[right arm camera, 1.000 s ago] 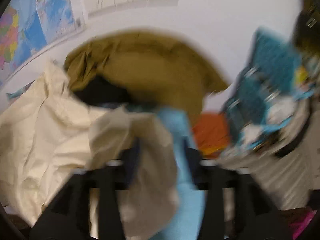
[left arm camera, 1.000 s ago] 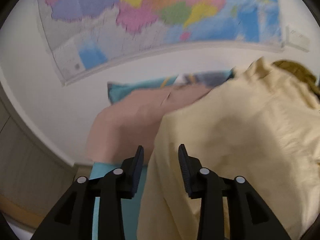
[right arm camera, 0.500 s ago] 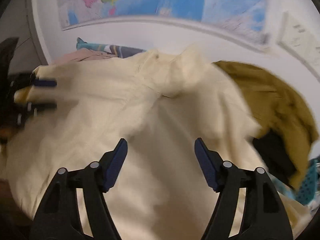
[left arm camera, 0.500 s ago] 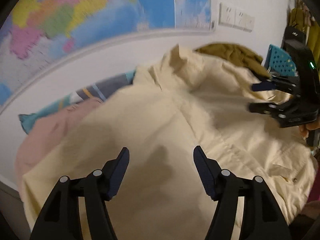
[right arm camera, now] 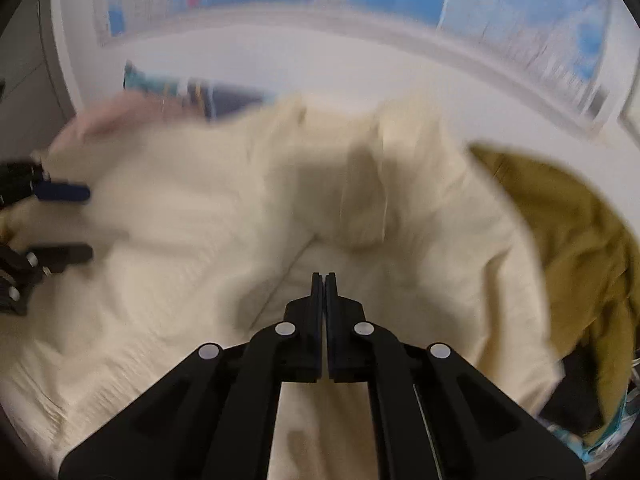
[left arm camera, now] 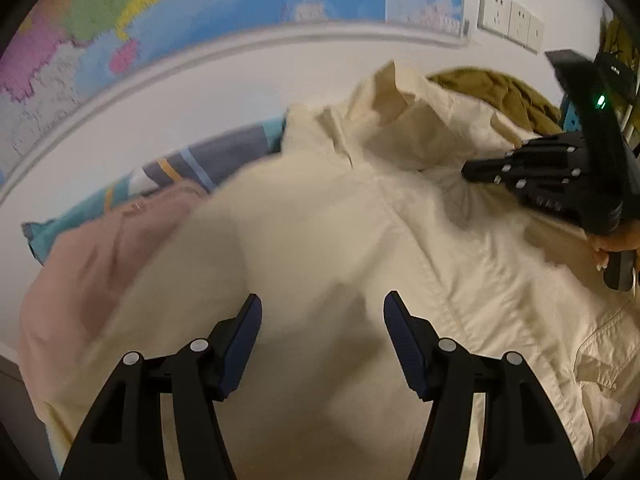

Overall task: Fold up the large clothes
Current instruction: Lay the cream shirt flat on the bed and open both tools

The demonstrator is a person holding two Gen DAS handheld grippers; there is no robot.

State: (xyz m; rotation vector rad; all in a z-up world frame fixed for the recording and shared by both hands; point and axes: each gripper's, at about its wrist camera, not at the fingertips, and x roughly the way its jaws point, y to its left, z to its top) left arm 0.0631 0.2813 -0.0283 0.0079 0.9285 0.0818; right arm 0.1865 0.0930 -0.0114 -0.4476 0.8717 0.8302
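A large cream jacket (left arm camera: 340, 220) lies spread out with its collar toward the wall, and it also fills the right wrist view (right arm camera: 200, 240). My left gripper (left arm camera: 322, 300) hovers over the jacket's left half. Its jaws stand apart and are closing slightly, and the cloth lies below them, not pinched. It shows again at the left edge of the right wrist view (right arm camera: 76, 222). My right gripper (right arm camera: 323, 276) is shut just above the jacket's middle. No cloth shows between its pads. From the left wrist it appears near the collar's right side (left arm camera: 466, 170).
A pink garment (left arm camera: 100, 260) lies left of the jacket over striped bedding (left arm camera: 200, 168). An olive garment (right arm camera: 580, 240) is heaped on the right. A wall map (left arm camera: 200, 8) and power sockets (left arm camera: 508, 16) are behind. A person's hand (left arm camera: 612, 244) holds the right gripper.
My right gripper's jaws went from wide apart to shut. Both grippers swung over the cream jacket, the left one coming from the pink garment with its jaws wider than a second ago.
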